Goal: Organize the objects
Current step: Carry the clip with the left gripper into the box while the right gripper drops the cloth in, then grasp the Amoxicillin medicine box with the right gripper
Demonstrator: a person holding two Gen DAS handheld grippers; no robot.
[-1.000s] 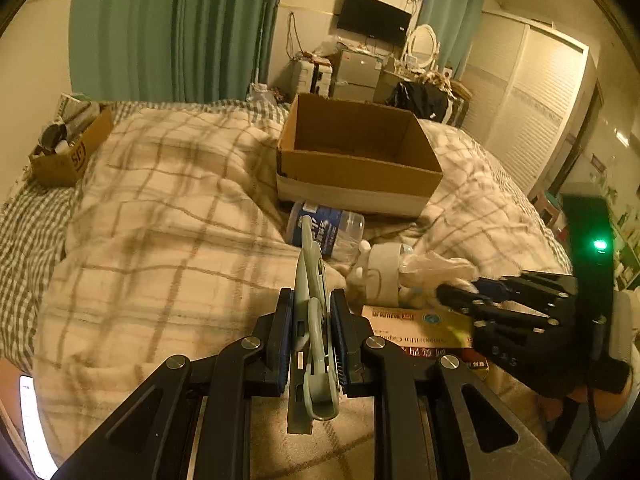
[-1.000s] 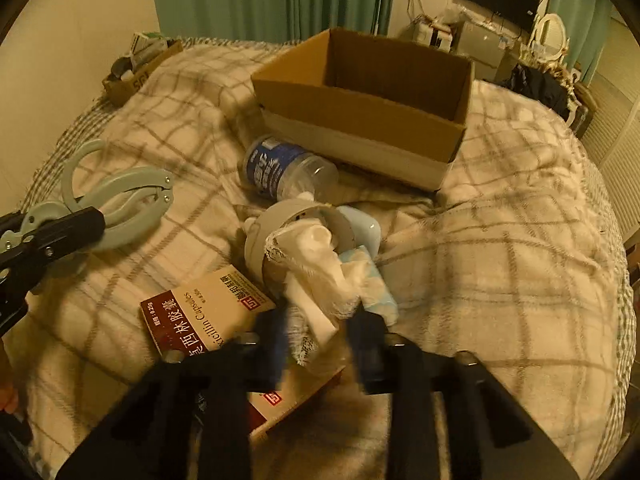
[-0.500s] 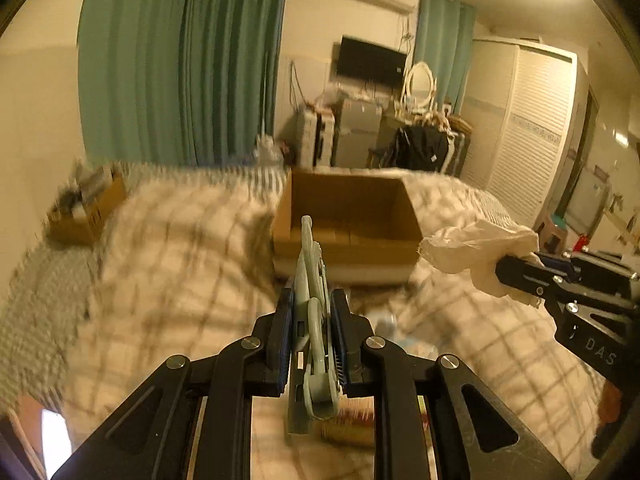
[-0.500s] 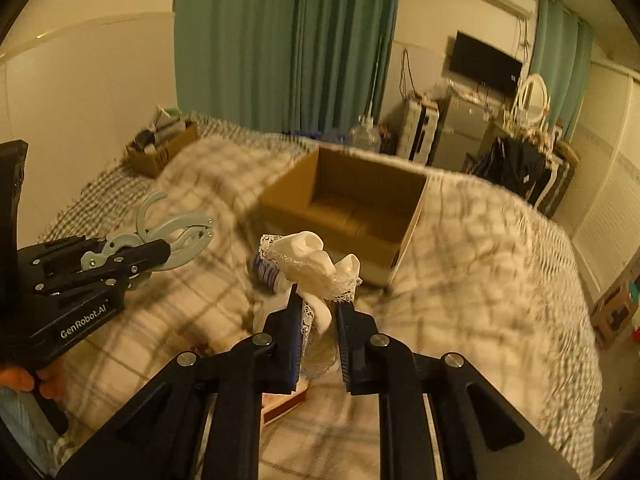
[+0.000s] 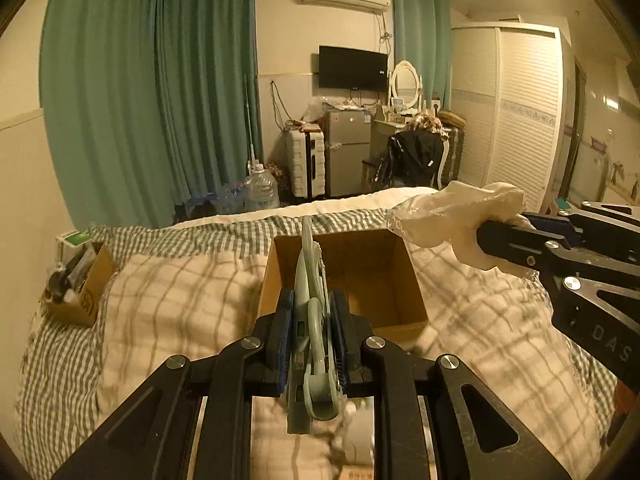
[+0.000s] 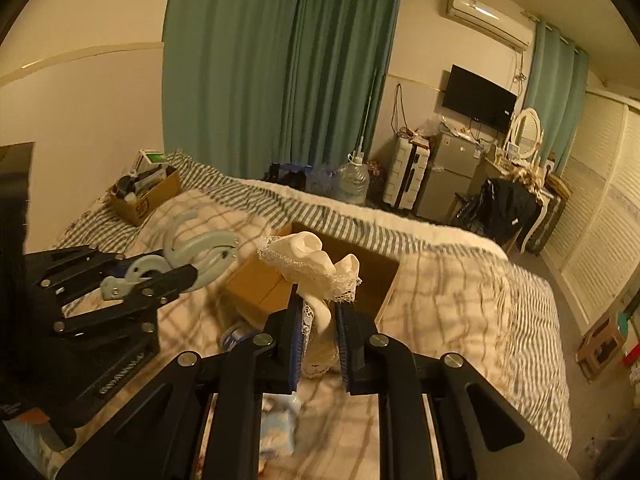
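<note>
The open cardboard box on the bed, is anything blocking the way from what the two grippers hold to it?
Nothing visible does. The left gripper holds a pale blue clip and the right gripper a white lace-trimmed cloth, both above the bed, and the cardboard box looks empty.

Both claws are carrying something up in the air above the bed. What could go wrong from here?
The limp white lace-trimmed cloth in the right gripper may snag on a pad when released. The pale blue-green plastic clamp, pinched edgewise by the left gripper, could slip or twist. Either could miss the open brown cardboard box if dropped early.
</note>
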